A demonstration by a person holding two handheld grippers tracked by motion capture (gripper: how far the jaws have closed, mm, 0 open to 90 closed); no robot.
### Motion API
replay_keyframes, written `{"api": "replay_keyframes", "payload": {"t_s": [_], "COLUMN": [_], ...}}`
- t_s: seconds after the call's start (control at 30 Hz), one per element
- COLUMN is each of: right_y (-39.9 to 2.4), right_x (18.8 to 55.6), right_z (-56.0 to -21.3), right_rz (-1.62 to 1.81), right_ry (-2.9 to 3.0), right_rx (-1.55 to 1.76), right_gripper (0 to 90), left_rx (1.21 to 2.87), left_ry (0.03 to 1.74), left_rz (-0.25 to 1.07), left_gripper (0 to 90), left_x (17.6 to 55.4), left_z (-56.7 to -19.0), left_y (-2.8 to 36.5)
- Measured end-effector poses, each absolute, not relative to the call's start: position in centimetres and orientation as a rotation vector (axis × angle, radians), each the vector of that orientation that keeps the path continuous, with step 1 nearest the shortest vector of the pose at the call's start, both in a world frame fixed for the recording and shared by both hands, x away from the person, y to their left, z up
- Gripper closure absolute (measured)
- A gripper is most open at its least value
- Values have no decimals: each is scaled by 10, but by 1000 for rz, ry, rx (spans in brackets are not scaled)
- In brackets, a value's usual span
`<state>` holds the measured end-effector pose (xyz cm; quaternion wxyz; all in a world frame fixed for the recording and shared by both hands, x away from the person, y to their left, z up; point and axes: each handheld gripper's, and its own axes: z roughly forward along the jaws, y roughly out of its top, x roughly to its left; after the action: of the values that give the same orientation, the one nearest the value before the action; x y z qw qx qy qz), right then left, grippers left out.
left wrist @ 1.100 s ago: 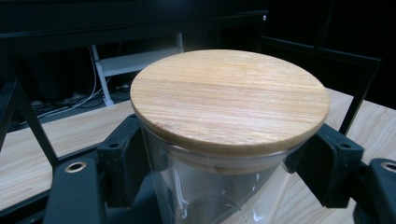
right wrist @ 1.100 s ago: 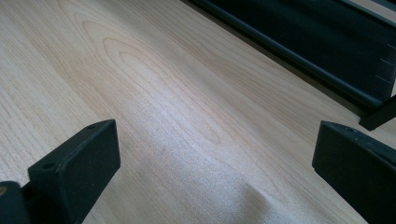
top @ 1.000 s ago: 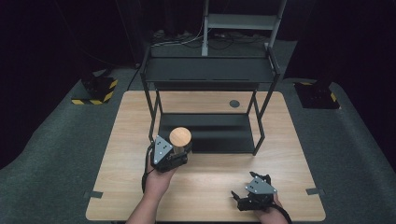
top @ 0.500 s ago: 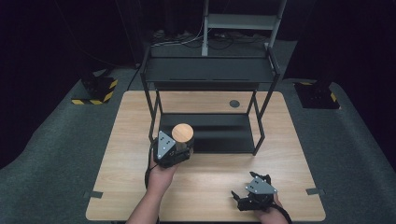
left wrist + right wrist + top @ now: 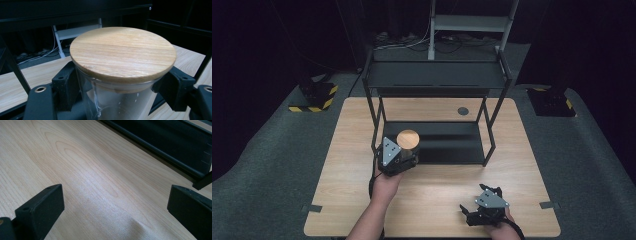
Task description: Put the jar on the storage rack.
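Left gripper (image 5: 404,152) clamps a glass jar (image 5: 117,100) from both sides, black pads pressed on the clear wall just under the round wooden lid (image 5: 122,52). Lid sits flat on the jar, closed. In the high view the lid (image 5: 408,139) shows at the front left corner of the black rack (image 5: 437,75), over the near edge of its bottom shelf (image 5: 452,142), jar upright. The person's left hand (image 5: 384,185) grips the tool from behind, forearm coming in from the bottom edge.

Right gripper (image 5: 469,214) rests low near the front right of the wooden table (image 5: 532,165), well apart from the jar and rack. Its jaws stand wide apart with nothing between them, bare tabletop (image 5: 95,180) under them, the rack's dark base rail (image 5: 160,142) across the top right of the right gripper view.

Small dark round disc (image 5: 463,111) lies on the table behind the rack. Yellow-black striped block (image 5: 314,97) sits on the floor left of the table.
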<state>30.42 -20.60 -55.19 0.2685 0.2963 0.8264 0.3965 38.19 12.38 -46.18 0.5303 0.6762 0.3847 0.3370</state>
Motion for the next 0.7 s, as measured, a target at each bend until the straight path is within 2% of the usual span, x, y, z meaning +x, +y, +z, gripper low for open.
{"api": "replay_keyframes", "payload": {"t_s": [0.7], "right_y": [-207], "right_x": [305], "right_z": [-552], "right_rz": [1075], "right_ry": [2227], "right_rx": [800], "right_gripper": [0], "left_rx": [1603], "left_ry": [938], "left_rz": [812], "left_gripper": [263], "left_x": [399], "left_z": [-462], "left_y": [124]}}
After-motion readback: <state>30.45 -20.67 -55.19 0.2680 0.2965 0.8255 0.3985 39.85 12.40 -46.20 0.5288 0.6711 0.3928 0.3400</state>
